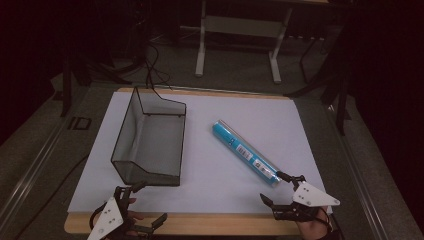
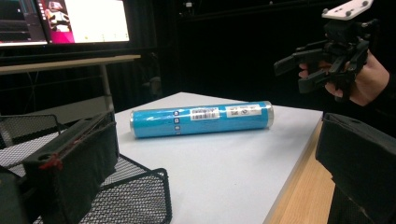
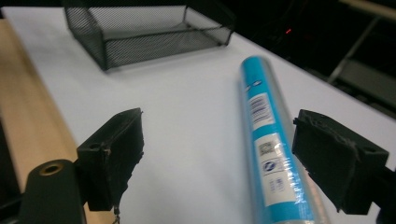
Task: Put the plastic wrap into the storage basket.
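White barcode labels on the blue roll [image 3: 271, 140] are too blurred to read.

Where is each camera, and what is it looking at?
High view: above the table, looking down at blue roll, mesh tray, both grippers.
Left gripper view: low on left gripper, facing roll, right gripper, a hand.
Right gripper view: on right gripper, jaws open, facing roll and tray.
Shared: roll and tray.
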Demonstrator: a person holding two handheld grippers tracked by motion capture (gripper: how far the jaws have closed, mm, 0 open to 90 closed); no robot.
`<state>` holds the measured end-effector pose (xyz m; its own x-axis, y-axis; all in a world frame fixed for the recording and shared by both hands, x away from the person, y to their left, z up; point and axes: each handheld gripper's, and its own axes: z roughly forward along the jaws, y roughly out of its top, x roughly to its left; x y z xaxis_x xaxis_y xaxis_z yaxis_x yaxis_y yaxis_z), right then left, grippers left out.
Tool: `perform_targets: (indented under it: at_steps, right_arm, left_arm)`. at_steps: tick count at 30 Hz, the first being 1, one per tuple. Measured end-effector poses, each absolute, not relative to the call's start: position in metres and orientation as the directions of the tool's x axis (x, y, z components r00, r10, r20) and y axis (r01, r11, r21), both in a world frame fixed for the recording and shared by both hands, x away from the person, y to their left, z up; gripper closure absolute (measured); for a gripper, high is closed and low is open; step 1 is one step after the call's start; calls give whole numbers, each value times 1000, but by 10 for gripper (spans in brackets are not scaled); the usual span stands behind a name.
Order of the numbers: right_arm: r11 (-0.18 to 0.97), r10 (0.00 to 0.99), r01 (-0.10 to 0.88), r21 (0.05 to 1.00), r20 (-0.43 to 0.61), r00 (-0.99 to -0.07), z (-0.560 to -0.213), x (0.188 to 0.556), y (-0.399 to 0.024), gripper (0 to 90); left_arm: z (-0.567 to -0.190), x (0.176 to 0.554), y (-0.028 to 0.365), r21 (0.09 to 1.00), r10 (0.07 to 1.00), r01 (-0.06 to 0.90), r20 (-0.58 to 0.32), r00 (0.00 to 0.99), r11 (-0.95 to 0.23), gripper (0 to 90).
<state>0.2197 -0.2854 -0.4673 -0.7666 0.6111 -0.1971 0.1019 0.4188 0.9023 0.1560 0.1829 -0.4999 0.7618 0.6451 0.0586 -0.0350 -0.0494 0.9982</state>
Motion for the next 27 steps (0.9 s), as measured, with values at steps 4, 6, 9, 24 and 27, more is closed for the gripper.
perform_targets:
  at_steps: [4,6,9,24,27]
  right_arm:
    - [450,588,111,886,-201,-784,-467,220,-282,145]
    - [462,572,121,879,-191,-798,-466,221,-280,136]
    - [475,559,127,871,-186,-808,-463,220,-277,136]
    - [535,522,109,837,-226,-822,-424,238,-262,116]
    - [546,522,110,831,-234,-820,-413,247,-261,115]
  left_arm:
    - [-500,155,183,998,639,-37,57,767,-45,1]
    - [-499,155,182,998,636,-37,57,769,-44,1]
    - [-500,155,182,998,634,-34,54,771,-44,0]
    - [-500,155,181,998,642,-36,62,764,-55,1]
    - [-500,154,181,998,641,-35,65,765,-59,1]
